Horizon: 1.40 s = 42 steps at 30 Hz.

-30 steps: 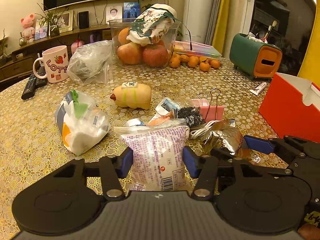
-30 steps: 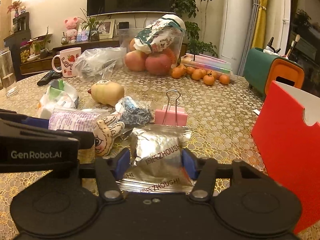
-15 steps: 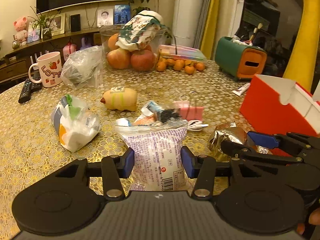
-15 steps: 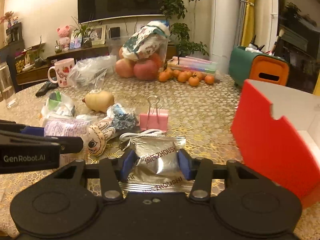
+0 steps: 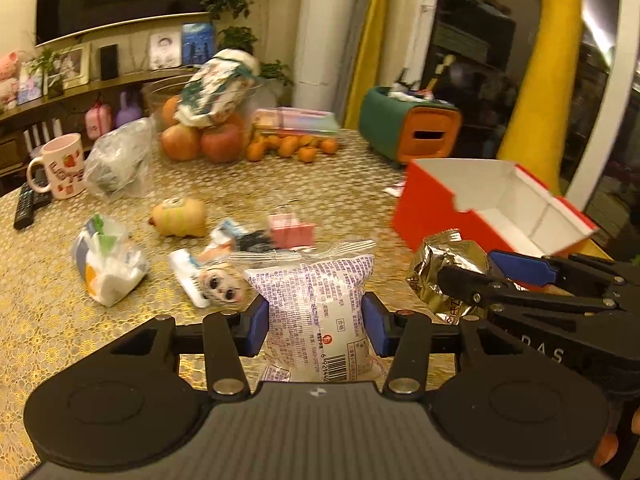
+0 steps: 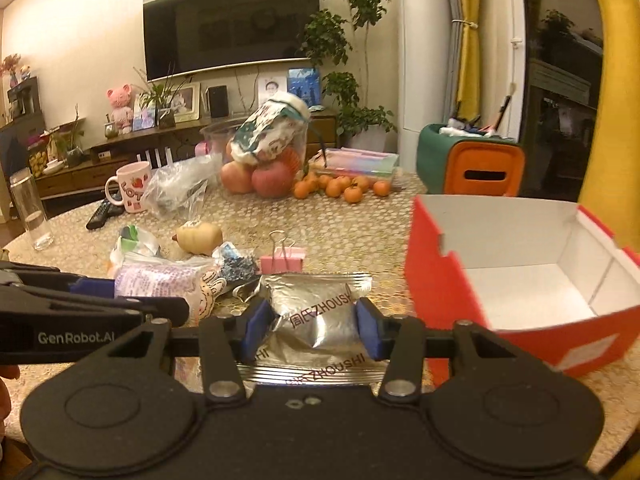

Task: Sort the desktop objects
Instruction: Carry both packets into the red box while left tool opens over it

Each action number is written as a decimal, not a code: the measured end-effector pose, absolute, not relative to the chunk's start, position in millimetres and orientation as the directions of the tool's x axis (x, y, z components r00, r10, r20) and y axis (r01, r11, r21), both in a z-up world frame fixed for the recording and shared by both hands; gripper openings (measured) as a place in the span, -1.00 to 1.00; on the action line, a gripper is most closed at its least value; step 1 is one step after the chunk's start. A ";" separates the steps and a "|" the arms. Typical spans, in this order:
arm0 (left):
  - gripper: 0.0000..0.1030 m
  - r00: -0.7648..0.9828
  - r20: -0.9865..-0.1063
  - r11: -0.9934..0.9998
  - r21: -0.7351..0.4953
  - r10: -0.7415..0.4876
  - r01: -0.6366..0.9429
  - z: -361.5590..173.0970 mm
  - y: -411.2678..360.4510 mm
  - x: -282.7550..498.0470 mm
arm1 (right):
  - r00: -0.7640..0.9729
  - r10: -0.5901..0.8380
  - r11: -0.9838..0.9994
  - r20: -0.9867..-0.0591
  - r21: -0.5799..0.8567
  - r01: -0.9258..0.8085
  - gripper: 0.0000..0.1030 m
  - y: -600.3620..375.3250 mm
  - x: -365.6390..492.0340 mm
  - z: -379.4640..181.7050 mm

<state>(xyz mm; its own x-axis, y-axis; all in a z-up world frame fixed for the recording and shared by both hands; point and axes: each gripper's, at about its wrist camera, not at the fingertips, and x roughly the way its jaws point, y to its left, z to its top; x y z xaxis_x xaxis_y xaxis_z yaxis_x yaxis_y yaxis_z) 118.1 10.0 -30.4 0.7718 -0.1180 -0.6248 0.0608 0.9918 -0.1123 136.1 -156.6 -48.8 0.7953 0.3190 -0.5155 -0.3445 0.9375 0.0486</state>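
My left gripper (image 5: 314, 330) is shut on a white and purple snack packet (image 5: 316, 312) and holds it above the table. My right gripper (image 6: 310, 330) is shut on a silver foil packet (image 6: 316, 312), also lifted; the foil packet shows in the left wrist view (image 5: 444, 268) to the right. An open red box (image 6: 516, 276) with a white inside stands on the right, close to the right gripper; it also shows in the left wrist view (image 5: 488, 204). The left gripper shows in the right wrist view (image 6: 100, 296) at the left.
On the gold tablecloth lie a pink binder clip (image 6: 282, 258), a doll head (image 5: 222, 284), a yellow squeeze toy (image 5: 180, 216), a plastic-bagged item (image 5: 108, 264), a pink mug (image 5: 60, 166), a remote (image 5: 24, 208), a fruit bowl (image 5: 204, 136), oranges (image 6: 340, 188) and a green-orange holder (image 6: 472, 160).
Both grippers have risen with their packets off the table and moved toward the red box, whose open white inside now shows.
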 end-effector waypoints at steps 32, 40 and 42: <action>-0.07 0.678 -0.648 0.914 -0.070 -0.347 0.400 21.2 -155.1 176.3 | 0.856 0.129 0.991 -0.500 0.034 -0.130 -0.08 -325.8 155.0 1.9; -0.07 0.661 -0.672 0.904 -0.032 -0.334 0.426 10.3 -188.2 218.9 | 0.848 0.090 0.996 -0.523 0.023 -0.091 -0.08 -353.6 188.3 -8.3; -0.07 0.656 -0.677 0.899 -0.020 -0.334 0.438 6.7 -194.9 230.6 | 0.845 0.086 0.996 -0.528 0.018 -0.090 -0.08 -358.7 198.4 -11.3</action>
